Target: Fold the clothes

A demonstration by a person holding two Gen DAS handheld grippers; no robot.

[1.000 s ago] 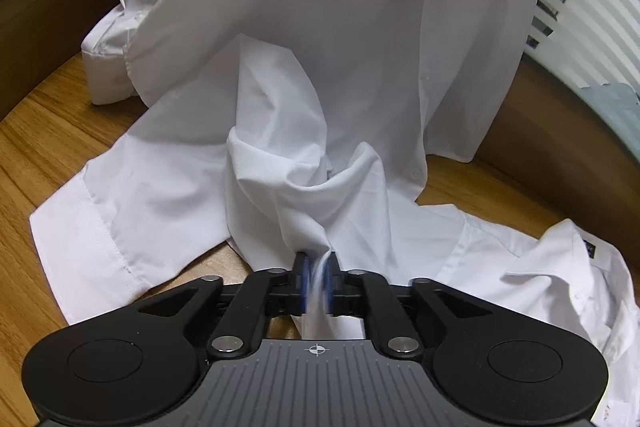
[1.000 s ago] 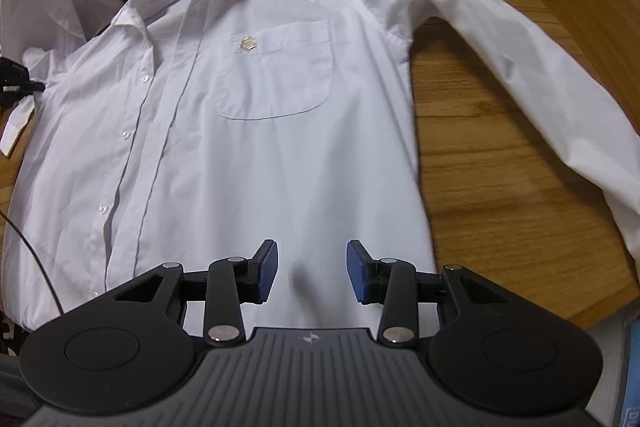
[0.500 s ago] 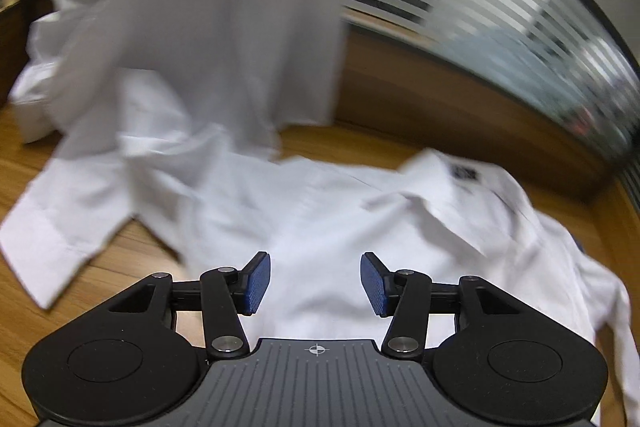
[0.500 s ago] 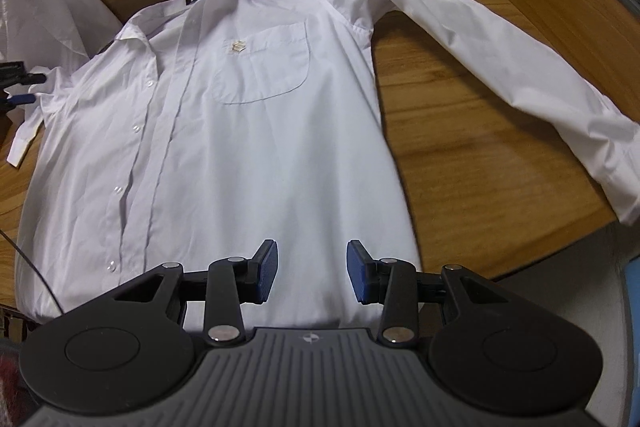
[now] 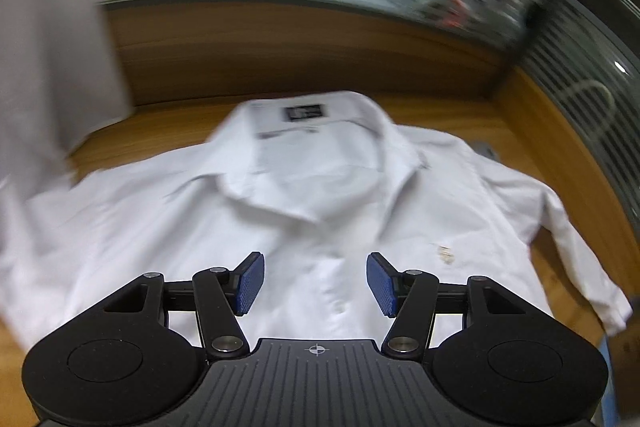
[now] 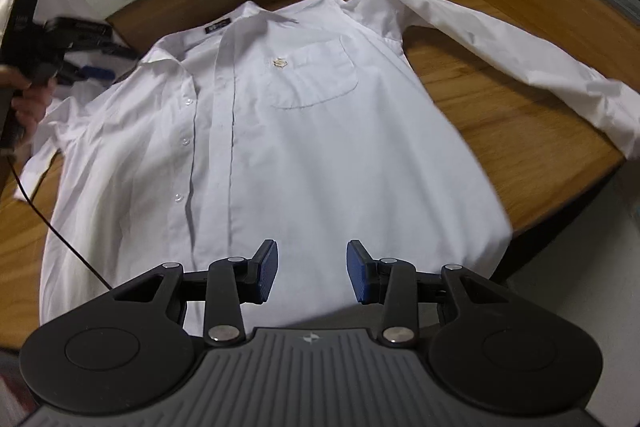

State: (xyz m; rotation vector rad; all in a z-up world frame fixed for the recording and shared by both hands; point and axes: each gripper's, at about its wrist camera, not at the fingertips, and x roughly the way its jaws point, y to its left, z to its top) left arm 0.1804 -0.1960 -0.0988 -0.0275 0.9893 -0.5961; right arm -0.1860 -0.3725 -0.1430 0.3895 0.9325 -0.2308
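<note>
Swung my left claw (image 5: 315, 279) off the bunched cloth it was pinching a second ago; now it's apart, hovering over the collar end. Right claw (image 6: 312, 271) is apart too, empty, near the hem. Shirt (image 6: 280, 131) lies spread face-up on the worktop (image 6: 500, 115), sleeve (image 6: 520, 59) stretched out. No folds showing, so the folding itself is all left.

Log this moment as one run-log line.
phase: between grasps | left gripper: open, empty | right gripper: open, empty, over hem | white long-sleeved button-up shirt: flat, face up, unfolded | brown wooden table
</note>
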